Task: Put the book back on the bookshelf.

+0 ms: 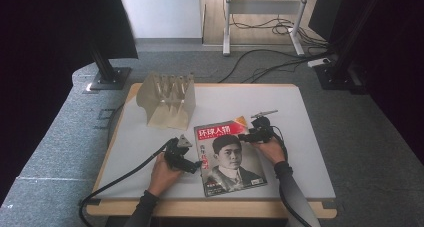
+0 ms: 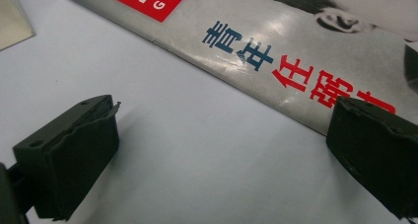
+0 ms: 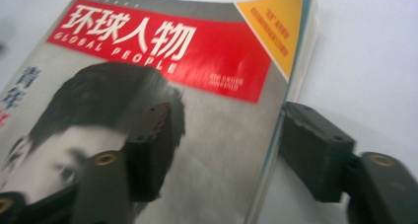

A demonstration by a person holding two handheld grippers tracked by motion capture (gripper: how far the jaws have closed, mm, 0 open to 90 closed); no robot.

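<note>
A magazine (image 1: 230, 157) with a red title band and a black-and-white portrait lies flat near the table's front edge. My left gripper (image 1: 194, 166) sits at its left side, by the spine. In the left gripper view this gripper (image 2: 226, 115) stands open: one jaw is over bare table and the other is over the magazine (image 2: 296, 46). My right gripper (image 1: 248, 136) is at the magazine's upper right edge. In the right gripper view this gripper (image 3: 226, 115) straddles the page edge of the magazine (image 3: 197, 135), one jaw above the cover and one beside the pages, neither pressing.
A beige slotted rack (image 1: 167, 99) stands at the table's back left; its corner (image 2: 12, 17) appears in the left gripper view. The white table top (image 1: 290, 112) has wooden edges. Cables trail from both grippers, the left one over the front edge. Black stands and cables lie on the floor beyond.
</note>
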